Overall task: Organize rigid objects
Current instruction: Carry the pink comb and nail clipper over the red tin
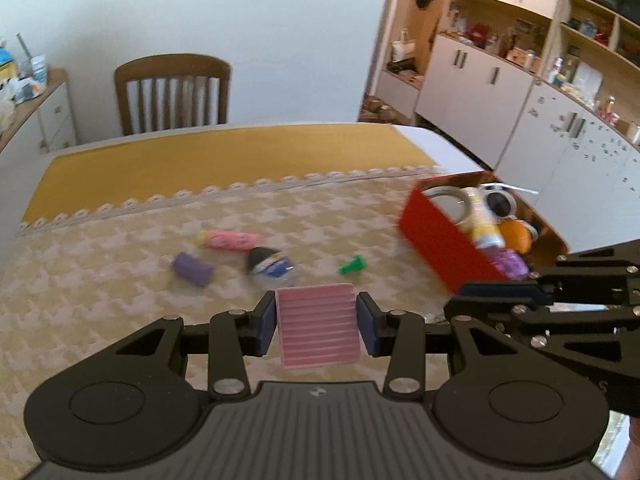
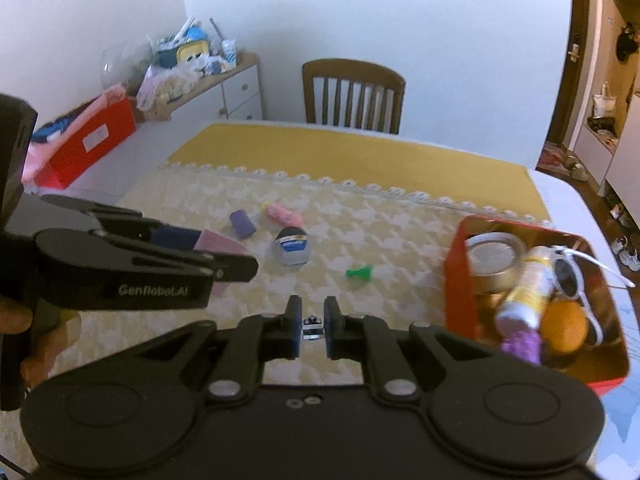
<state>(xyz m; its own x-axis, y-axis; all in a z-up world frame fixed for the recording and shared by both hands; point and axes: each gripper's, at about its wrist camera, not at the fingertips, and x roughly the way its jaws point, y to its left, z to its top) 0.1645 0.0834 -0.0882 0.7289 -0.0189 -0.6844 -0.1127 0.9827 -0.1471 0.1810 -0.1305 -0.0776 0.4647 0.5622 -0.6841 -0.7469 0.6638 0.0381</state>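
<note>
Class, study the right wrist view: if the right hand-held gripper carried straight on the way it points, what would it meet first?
Probably the small green piece on the tablecloth, slightly right of the line. The right hand-held gripper is shut on a small metallic object. Depth is uncertain; it might pass between the green piece and the jar.

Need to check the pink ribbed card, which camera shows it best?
Left wrist view: the pink ribbed card faces the camera, clamped in the left gripper. Right wrist view shows only an edge behind that gripper.
</note>
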